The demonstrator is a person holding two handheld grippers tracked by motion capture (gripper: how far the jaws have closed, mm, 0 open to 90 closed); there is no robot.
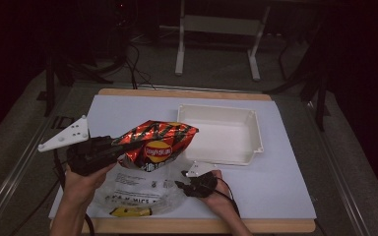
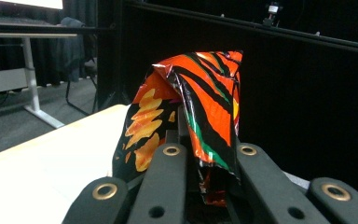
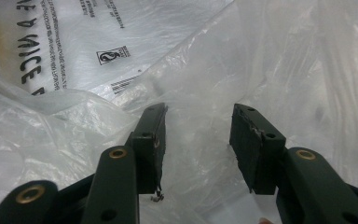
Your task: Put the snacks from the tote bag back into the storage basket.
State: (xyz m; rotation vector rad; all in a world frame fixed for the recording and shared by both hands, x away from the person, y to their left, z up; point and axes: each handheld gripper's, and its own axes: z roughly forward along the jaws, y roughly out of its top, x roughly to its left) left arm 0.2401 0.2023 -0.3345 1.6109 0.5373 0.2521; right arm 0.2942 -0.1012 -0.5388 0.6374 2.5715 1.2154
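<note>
Pinched in my left hand-held gripper, the chip bag hangs over the plastic bag on the table; my right hand-held gripper stands spread at its mouth. Next, I judge, lowering it inside.

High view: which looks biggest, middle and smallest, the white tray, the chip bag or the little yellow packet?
1. White tray, largest.
2. Chip bag; it is lifted nearer the camera, which may make it look bigger than it is.
3. Yellow packet, clearly smallest, inside the clear plastic bag.
</note>
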